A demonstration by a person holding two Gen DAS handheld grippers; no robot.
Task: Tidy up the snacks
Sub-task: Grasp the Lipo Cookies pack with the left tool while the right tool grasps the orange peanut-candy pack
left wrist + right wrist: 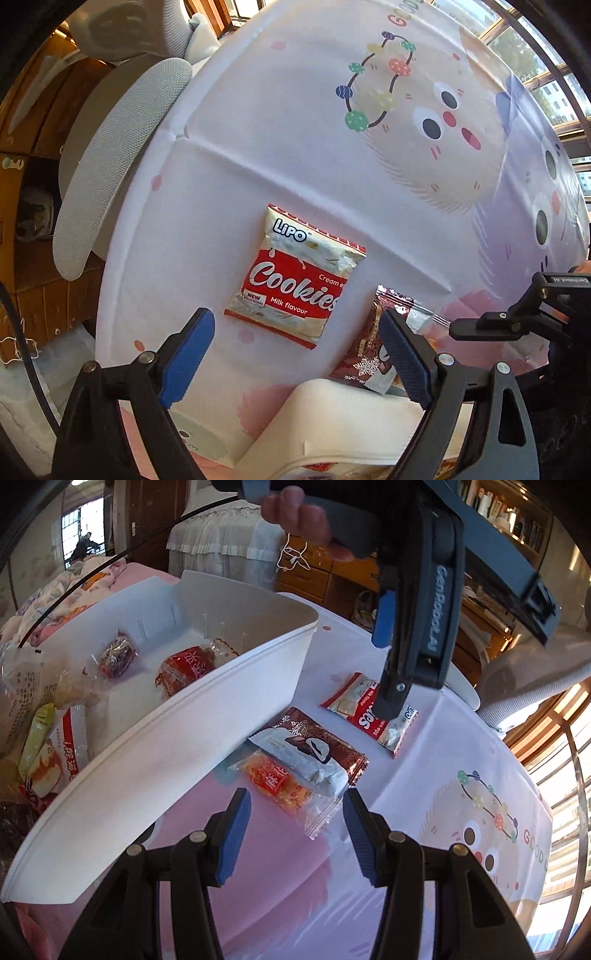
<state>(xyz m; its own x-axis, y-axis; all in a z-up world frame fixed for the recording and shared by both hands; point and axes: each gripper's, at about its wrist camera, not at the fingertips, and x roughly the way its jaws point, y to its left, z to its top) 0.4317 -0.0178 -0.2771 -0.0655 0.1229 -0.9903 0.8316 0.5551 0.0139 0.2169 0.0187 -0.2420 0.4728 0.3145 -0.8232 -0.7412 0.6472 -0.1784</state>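
Left wrist view: left gripper [297,350] points down at the tablecloth [295,155], jaws spread wide, nothing between the pads.
Landmark: white bin [221,701], all places given from it.
Bin contents, left part: stacked snack bags, one with red print [64,746], partly hidden by the rim.
Bin contents, middle: small dark-red wrapped sweet [117,657] on the floor of the bin; red packet with white characters [186,670] just right of it.
Orange packet [275,781]: on the cloth just outside the bin's right wall, one end under the rim.
Brown packet [314,749]: lies over the orange packet, touching it, its left end under the bin's rim. In the left wrist view it [373,347] sits just past the bin corner [332,417], partly behind the left gripper's right finger [404,356].
Cookies packet [295,275]: flat on the cloth, further right of the bin, apart from the brown packet; red and white, Lipo label.
Left gripper seen from right wrist [388,672]: above the cookies packet [373,716], whether it touches cannot be told.
Right gripper [295,834]: jaws partly apart, empty, above the clear end of the orange packet, right of the bin wall.
Hand [303,513]: fingers around the left gripper's handle, top of right wrist view.
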